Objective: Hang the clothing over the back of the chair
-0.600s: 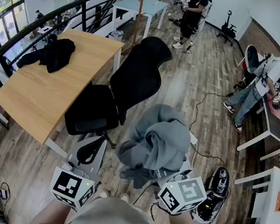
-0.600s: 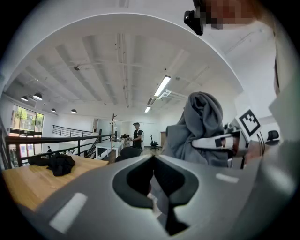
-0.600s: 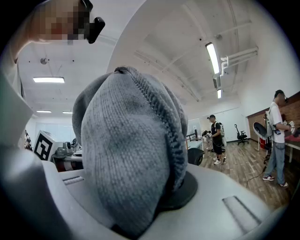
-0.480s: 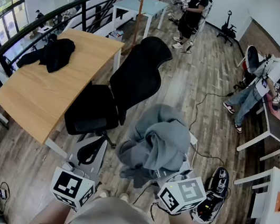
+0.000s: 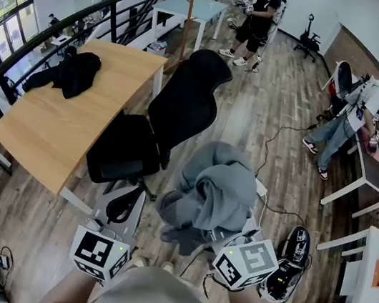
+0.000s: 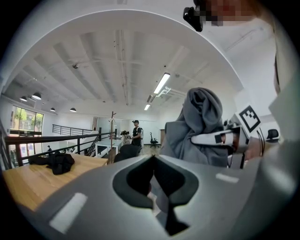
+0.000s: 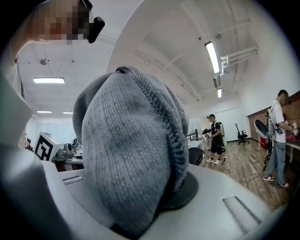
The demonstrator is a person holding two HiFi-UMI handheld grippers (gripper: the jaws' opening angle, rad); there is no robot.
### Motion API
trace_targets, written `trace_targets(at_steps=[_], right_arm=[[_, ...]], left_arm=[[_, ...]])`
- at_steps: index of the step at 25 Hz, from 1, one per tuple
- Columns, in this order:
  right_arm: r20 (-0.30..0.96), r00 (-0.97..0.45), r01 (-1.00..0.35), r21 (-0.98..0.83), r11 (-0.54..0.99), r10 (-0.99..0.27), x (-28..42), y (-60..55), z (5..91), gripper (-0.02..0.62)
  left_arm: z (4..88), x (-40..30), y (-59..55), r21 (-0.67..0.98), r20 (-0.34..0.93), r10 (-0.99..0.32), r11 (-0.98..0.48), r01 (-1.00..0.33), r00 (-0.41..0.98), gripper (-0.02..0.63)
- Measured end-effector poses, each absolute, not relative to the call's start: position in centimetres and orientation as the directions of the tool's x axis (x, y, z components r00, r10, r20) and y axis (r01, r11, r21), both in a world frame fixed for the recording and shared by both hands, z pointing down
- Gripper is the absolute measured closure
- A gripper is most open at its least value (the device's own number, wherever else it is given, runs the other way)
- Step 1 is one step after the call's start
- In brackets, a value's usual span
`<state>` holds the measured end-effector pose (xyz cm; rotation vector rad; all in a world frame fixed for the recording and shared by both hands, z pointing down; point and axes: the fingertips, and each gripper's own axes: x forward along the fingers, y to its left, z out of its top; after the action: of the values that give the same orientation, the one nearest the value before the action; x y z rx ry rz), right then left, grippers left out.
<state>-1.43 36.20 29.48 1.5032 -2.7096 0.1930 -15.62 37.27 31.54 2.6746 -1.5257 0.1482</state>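
Observation:
A bunched grey knitted garment hangs from my right gripper, which is shut on it; the cloth hides the jaw tips. In the right gripper view the garment bulges out between the jaws of the right gripper. The black office chair stands just beyond and to the left, its tall back tilted away from me. My left gripper sits low near the chair's seat, apart from the cloth. In the left gripper view the left gripper is shut on nothing, with the garment to its right.
A wooden table stands left of the chair with a black garment on it. A black railing runs behind it. Shoes and a cable lie on the floor at right, near a white desk. People stand further back.

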Motion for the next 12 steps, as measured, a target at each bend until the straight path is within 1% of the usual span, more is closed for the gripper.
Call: trace_targets(at_steps=[12], right_arm=[[0.103,-0.561,-0.828,-0.091,0.554,-0.822,-0.3,36.1,30.0,0.512]], left_arm=[[32.2,-13.7,36.8,-0.006,0.128,-0.854,-0.509,-0.861,0.504,0.604]])
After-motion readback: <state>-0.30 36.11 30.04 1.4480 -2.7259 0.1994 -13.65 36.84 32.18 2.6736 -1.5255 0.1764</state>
